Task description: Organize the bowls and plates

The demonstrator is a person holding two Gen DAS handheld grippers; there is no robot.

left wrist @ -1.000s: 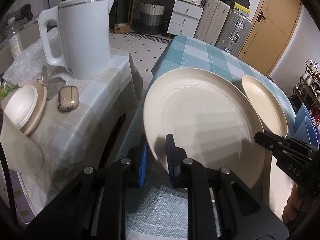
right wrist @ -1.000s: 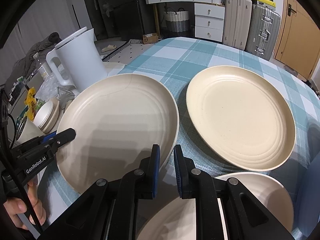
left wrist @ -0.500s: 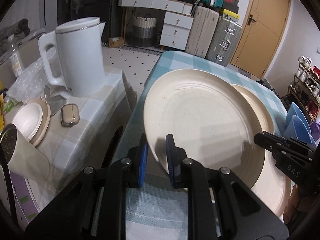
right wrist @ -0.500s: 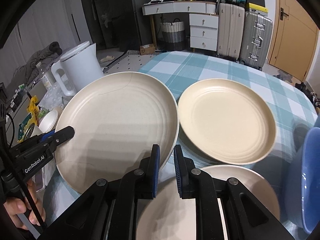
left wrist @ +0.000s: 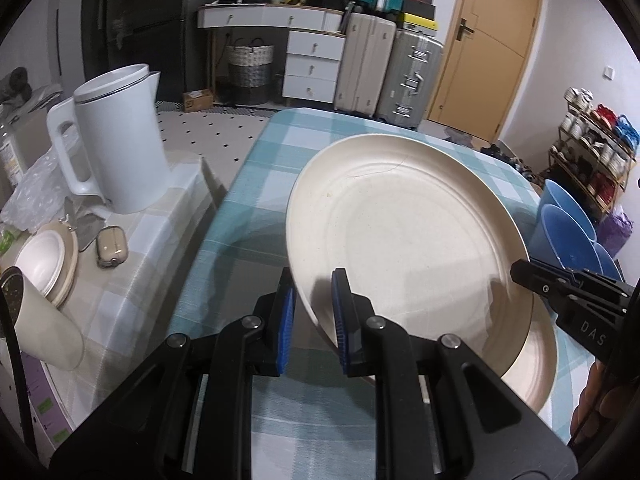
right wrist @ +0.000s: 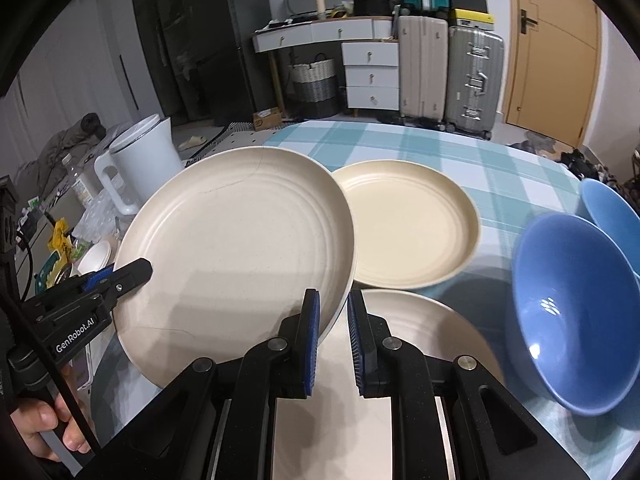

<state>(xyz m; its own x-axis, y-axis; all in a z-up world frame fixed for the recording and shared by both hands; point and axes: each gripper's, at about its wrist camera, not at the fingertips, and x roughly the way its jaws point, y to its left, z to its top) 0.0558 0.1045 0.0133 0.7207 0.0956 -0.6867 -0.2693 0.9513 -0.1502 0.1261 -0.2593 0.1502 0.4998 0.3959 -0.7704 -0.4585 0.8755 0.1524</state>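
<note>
Both grippers hold one large cream plate (left wrist: 408,240) above the checked table, tilted. My left gripper (left wrist: 312,304) is shut on its near-left rim; it shows at the left in the right wrist view (right wrist: 120,276). My right gripper (right wrist: 334,320) is shut on the plate's (right wrist: 240,248) right rim. A second cream plate (right wrist: 408,224) lies on the table behind it. A third cream plate (right wrist: 420,332) lies below my right gripper. Two blue bowls (right wrist: 572,308) stand at the right.
A white kettle (left wrist: 116,148), a small case (left wrist: 112,246) and a white bowl on a wooden plate (left wrist: 44,264) sit on a side table at the left. The teal checked tablecloth (left wrist: 260,184) covers the round table. Suitcases and drawers stand behind.
The held plate has been lifted and carried to the right, over the near plate. Both wrist views have pulled back and up, bringing the blue bowls into sight.
</note>
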